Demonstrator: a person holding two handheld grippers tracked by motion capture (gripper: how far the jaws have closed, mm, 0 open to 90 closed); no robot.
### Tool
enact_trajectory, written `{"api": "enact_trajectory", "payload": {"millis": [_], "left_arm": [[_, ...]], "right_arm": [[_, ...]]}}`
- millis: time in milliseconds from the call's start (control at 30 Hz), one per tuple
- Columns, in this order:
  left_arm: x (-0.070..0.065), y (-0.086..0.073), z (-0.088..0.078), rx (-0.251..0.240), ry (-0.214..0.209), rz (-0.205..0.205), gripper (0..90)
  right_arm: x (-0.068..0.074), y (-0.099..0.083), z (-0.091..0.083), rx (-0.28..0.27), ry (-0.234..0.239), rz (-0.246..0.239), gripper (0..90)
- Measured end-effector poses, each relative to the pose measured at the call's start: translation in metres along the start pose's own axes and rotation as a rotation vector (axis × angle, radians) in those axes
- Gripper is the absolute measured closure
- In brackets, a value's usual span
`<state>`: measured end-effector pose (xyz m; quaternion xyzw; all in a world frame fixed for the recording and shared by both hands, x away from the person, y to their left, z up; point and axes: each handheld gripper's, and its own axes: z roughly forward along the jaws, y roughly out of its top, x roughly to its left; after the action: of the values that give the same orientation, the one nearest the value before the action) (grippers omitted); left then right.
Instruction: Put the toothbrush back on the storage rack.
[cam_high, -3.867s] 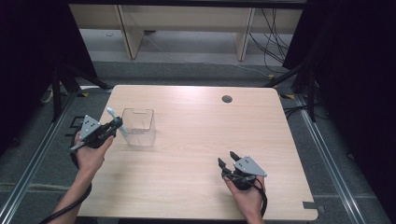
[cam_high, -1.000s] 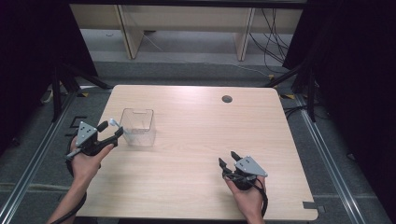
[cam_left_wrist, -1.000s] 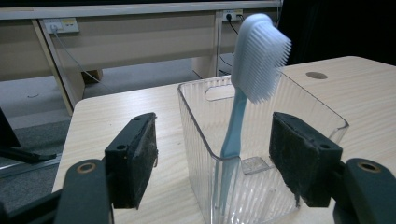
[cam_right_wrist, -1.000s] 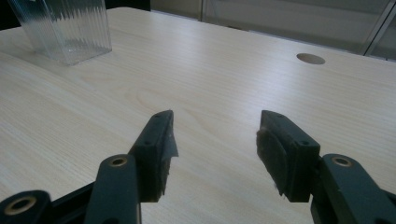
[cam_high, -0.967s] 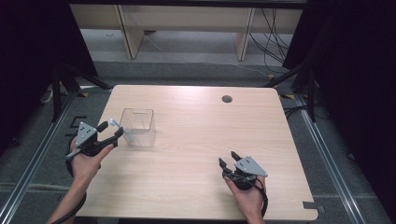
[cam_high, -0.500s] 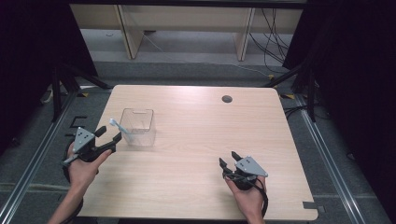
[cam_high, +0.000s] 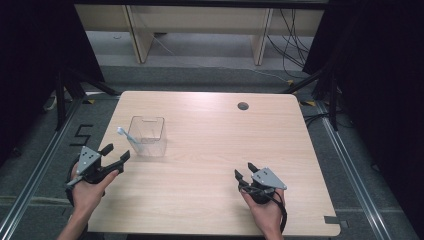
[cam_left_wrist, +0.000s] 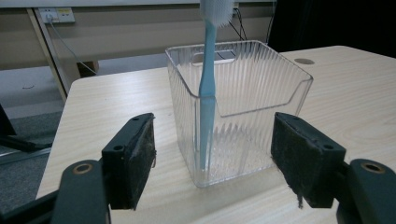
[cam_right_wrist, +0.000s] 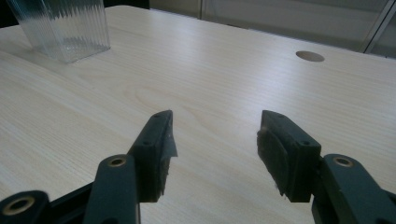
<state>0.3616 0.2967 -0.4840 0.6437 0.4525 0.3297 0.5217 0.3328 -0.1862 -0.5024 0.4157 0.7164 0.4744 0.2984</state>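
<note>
Left gripper view shows my left gripper (cam_left_wrist: 212, 163) pulled back, jaws spread and empty, leaving the toothbrush (cam_left_wrist: 208, 88) leaning inside the clear container (cam_left_wrist: 243, 112); placement looks done, I think. My right gripper (cam_right_wrist: 215, 149) rests agape, empty.

Clear plastic container (cam_left_wrist: 238, 112) with fine vertical ribbing on its walls, smooth along the rim. Toothbrush (cam_left_wrist: 208, 88): light blue handle, white bristles at the head. Table (cam_high: 210, 170): pale wood-grain laminate with straight lengthwise streaks and one dark round cable hole (cam_high: 243, 106). Left gripper (cam_high: 114, 156) and right gripper (cam_high: 244, 170): black bodies, each topped by a grey three-cornered plate; fingers (cam_left_wrist: 133, 161) matte black with dark, rough-textured pads. Floor (cam_high: 45, 150): grey.
</note>
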Motion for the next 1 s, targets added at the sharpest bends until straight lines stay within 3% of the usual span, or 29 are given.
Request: {"api": "enact_trajectory", "payload": {"millis": [567, 667, 733, 1000], "left_arm": [[-0.004, -0.025, -0.011, -0.001, -0.011, -0.005, 29.0], [-0.006, -0.027, -0.011, -0.003, -0.013, -0.023, 28.9], [-0.005, -0.028, -0.013, -0.003, -0.006, -0.002, 28.8], [-0.006, -0.035, -0.014, -0.017, -0.010, -0.006, 28.5]], "right_arm": [[0.002, -0.001, 0.001, 0.009, 0.003, -0.002, 45.6], [0.002, -0.001, 0.001, 0.010, 0.003, -0.001, 45.5], [0.001, -0.001, 0.001, 0.009, 0.004, -0.001, 45.5], [0.001, -0.002, 0.002, 0.004, 0.005, -0.004, 45.5]]}}
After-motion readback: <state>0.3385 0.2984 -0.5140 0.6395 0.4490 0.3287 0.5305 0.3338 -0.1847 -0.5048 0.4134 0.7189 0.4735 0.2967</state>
